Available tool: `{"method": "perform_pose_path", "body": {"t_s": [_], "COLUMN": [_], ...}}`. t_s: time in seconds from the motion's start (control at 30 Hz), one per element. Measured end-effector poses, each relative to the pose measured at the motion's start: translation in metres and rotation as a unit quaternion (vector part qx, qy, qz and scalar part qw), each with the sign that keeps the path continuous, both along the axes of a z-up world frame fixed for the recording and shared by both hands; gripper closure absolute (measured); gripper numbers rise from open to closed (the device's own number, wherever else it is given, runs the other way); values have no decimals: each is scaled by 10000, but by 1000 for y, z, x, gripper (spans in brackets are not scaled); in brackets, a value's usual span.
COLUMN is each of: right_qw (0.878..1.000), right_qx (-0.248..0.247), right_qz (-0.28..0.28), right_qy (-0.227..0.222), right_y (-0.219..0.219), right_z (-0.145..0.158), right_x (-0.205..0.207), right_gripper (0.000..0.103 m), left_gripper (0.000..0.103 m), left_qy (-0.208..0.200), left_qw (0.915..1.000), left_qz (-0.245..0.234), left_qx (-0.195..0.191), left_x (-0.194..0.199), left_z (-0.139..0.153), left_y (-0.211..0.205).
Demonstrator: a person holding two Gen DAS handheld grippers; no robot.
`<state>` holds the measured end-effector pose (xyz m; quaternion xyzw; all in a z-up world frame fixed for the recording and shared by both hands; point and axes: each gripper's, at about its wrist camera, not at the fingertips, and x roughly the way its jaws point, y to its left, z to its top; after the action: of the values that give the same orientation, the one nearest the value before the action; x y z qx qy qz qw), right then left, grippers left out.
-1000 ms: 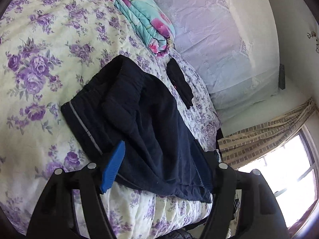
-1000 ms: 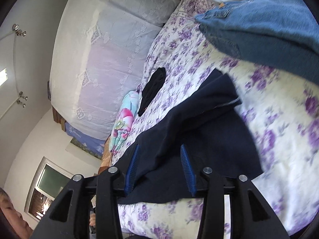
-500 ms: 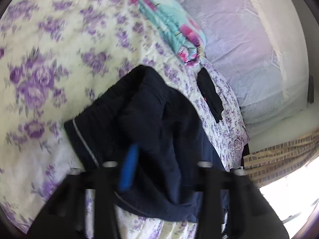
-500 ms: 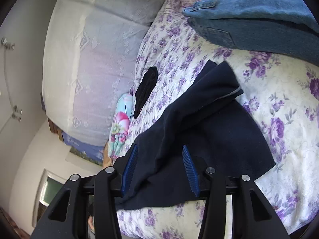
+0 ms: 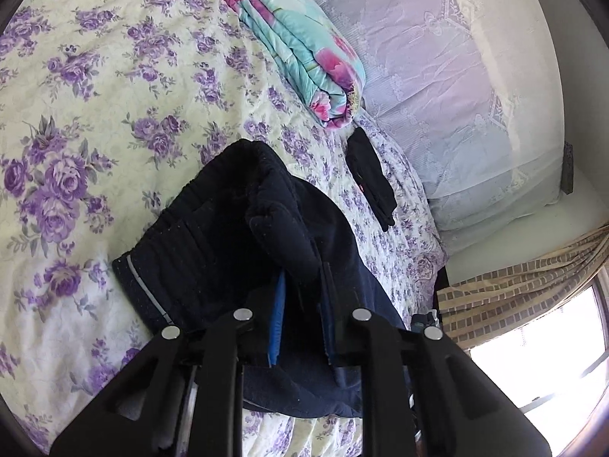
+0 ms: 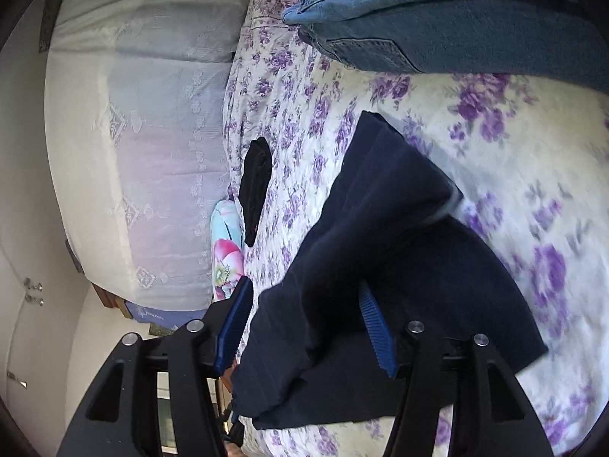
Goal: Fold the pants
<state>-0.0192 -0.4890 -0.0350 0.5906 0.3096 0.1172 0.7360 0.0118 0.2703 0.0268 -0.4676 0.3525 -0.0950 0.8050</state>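
The left gripper [image 5: 300, 316] has its jaws drawn close together on a raised fold of the dark pants [image 5: 236, 243], pinching the cloth between the blue pads. The pants lie bunched on the flowered bedspread [image 5: 76, 114], near its front edge, with the elastic waistband and a pale side stripe showing on the side toward the middle of the bed. Beyond the pants, a rolled turquoise blanket [image 5: 304, 49] lies farther up the bedspread, and a small black cloth [image 5: 371, 179] lies between the blanket and the pants, apart from both. A white lace curtain [image 5: 437, 76] hangs past the far edge.

The right gripper [image 6: 304, 327] stands with its jaws spread wide, one blue finger on each side of a hump of the pants [image 6: 399, 247]; it is not clamped on anything, though the cloth sits between the fingers. Past the pants, at the far end of the bedspread [image 6: 514, 152], lies a pile of blue jeans [image 6: 456, 11], well apart.

As a judgement, the folding is only partly under way: the pants are doubled over loosely and rumpled, with no flat, squared layers yet. Smoothing, aligning the legs and making the final folds all seem left to do.
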Motion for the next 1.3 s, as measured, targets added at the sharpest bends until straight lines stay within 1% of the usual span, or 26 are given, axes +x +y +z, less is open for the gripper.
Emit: {"method": "perform_pose_path", "body": {"t_s": [0.03, 0.07, 0.1, 0.17, 0.2, 0.27, 0.33, 0.37, 0.4, 0.43, 0.47, 0.5, 0.57, 0.6, 0.63, 0.7, 0.77, 0.83, 0.9, 0.97, 1.03, 1.1, 1.13, 1.2, 1.27, 1.3], "right_qw": [10000, 9998, 9995, 9992, 9986, 9936, 9848, 9796, 9759, 9736, 9750, 9792, 9895, 9926, 9946, 9979, 9976, 9971, 9972, 9970, 9971, 9977, 9979, 9983, 9983, 9983], "right_qx": [-62, -149, -258, -335, -423, -674, -811, -964, -1099, -1273, -1349, -1340, -1155, -1057, -953, -572, -588, -581, -496, -512, -489, -420, -392, -324, -324, -334], "right_qz": [-25, -86, -176, -216, -178, -56, 87, 138, 165, 230, 296, 357, 373, 346, 264, 179, 102, 88, 86, 120, 144, 129, 124, 116, 122, 126], "right_qy": [-35, -46, 6, -79, -275, -901, -1533, -1760, -1877, -1883, -1741, -1481, -788, -486, -326, -234, -337, -484, -549, -576, -564, -511, -491, -466, -459, -452], "right_y": [-2, -4, -6, -7, -6, 3, 12, 16, 17, 17, 15, 14, 6, 0, -4, -8, -6, -4, -5, -4, -5, -5, -5, -6, -5, -5], "right_z": [0, -2, -3, 7, 21, 66, 107, 121, 127, 125, 115, 98, 47, 20, 3, -22, -23, -15, -8, -3, -3, -6, -7, -10, -10, -9], "right_x": [6, 11, 16, 28, 34, 43, 42, 38, 32, 23, 17, 10, -9, -19, -25, -32, -33, -31, -28, -28, -28, -27, -27, -27, -25, -21], "right_gripper": [53, 67, 92, 94, 94, 94, 94, 94, 94, 94, 94, 94, 94, 94, 94, 94, 94, 94, 94, 94, 94, 94, 94, 94, 94, 94], "left_gripper": [87, 87, 87, 87, 87, 87, 87, 96, 99, 99, 99, 99, 100, 100, 100, 101, 101, 100, 97, 88, 81, 79, 76, 73, 69, 69], "left_qy": [9, 17, 8, -49, -101, -258, -485, -648, -825, -943, -987, -941, -646, -478, -334, -127, -61, 15, 111, 270, 462, 558, 599, 745, 885, 926], "left_qw": [10000, 10000, 9999, 9996, 9994, 9989, 9984, 9977, 9965, 9955, 9950, 9954, 9975, 9986, 9994, 9999, 9996, 9989, 9984, 9984, 9983, 9983, 9980, 9967, 9957, 9953], "left_qz": [-12, -29, -57, -99, -116, -125, -76, -22, 28, 87, 164, 192, 290, 216, 114, -18, -260, -465, -509, -363, -91, 130, 176, 309, 273, 277], "left_qx": [-19, -64, -132, -250, -294, -370, -287, -221, -128, -61, -51, -65, -73, -31, 11, -22, -75, 76, 221, 332, 340, 52, -18, 23, 41, 42], "left_x": [1, 3, 6, 12, 15, 21, 18, 12, 4, -5, -18, -26, -43, -49, -52, -54, -50, -44, -38, -31, -24, -18, -15, -9, -2, 0], "left_z": [0, 1, 3, 10, 16, 32, 52, 59, 66, 71, 70, 65, 45, 34, 24, 10, 3, 3, 0, -4, -10, -19, -21, -24, -26, -27], "left_y": [1, 3, 5, 9, 11, 15, 18, 21, 24, 29, 36, 41, 49, 48, 44, 34, 17, -3, -14, -16, -9, 4, 8, 12, 11, 11]}}
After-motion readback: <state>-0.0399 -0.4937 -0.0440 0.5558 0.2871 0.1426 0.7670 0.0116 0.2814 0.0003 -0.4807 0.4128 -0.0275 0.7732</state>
